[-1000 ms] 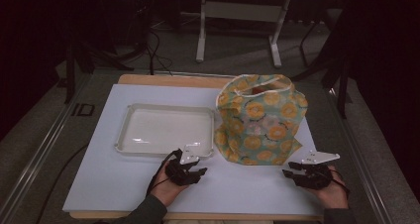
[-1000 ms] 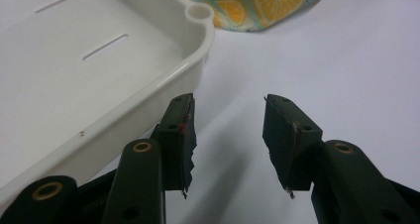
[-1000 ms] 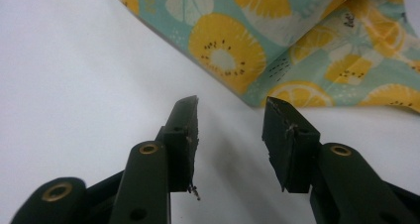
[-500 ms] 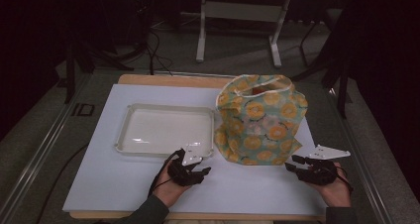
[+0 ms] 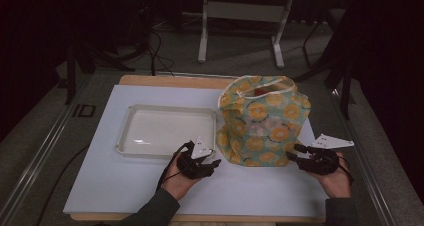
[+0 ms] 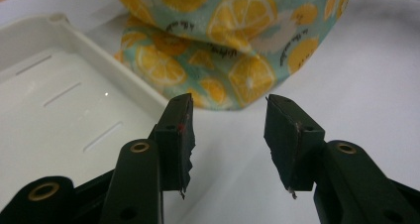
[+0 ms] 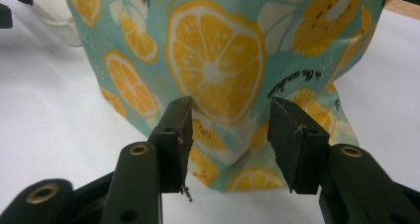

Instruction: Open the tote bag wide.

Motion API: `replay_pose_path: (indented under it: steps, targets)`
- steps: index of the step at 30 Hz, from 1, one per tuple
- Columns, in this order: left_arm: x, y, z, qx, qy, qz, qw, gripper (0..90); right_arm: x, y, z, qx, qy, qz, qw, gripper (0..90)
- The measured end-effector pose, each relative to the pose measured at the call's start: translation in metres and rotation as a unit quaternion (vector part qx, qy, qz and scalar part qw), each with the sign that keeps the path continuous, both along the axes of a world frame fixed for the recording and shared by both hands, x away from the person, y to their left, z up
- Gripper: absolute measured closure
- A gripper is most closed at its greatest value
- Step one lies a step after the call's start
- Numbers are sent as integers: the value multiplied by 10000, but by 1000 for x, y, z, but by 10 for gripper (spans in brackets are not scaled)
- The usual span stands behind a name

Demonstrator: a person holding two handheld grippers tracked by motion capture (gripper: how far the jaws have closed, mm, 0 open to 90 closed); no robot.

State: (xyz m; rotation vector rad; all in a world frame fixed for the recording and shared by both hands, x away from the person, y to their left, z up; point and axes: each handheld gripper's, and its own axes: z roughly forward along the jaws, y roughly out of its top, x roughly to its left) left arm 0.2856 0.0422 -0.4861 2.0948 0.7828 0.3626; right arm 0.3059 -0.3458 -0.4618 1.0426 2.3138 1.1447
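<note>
clearly at the approach stage, nothing gripped yet; lemon-print fabric bag (image 5: 262, 121) standing upright on the white table (image 5: 125, 181), just right of the white plastic tray (image 5: 167, 131), mouth open at the top with something red inside, too small to identify; left claw (image 5: 212, 164) near the bag's lower left corner, jaws apart with nothing between them, just beside the tray's near corner; right claw (image 5: 291, 153) close to the bag's lower right edge, jaws spread, having just been opening, fabric ahead of them but not pinched; likely next: bringing both claws onto the cloth and closing on opposite sides; calls for enough fabric in each bite, since loose cloth slips.
</note>
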Motion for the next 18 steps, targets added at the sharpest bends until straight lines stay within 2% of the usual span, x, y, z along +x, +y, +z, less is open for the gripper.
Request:
replay_pose_path:
  steps: [6, 8, 12, 18]
  targets:
    - [6, -7, 1, 17, -3, -17, 10000, 533, 2, -2, 1, 101, -157, -23, 9998, 701]
    - [8, -9, 1, 0, 6, -8, 10000, 532, 1, -2, 0, 85, -187, -5, 9998, 783]
    - [11, -15, 1, -40, 18, -14, 10000, 527, 0, 0, -1, 31, -249, 7, 9997, 888]
    - [14, -24, -1, -40, 33, -68, 10000, 519, -1, 3, -2, -59, -268, 55, 9996, 900]
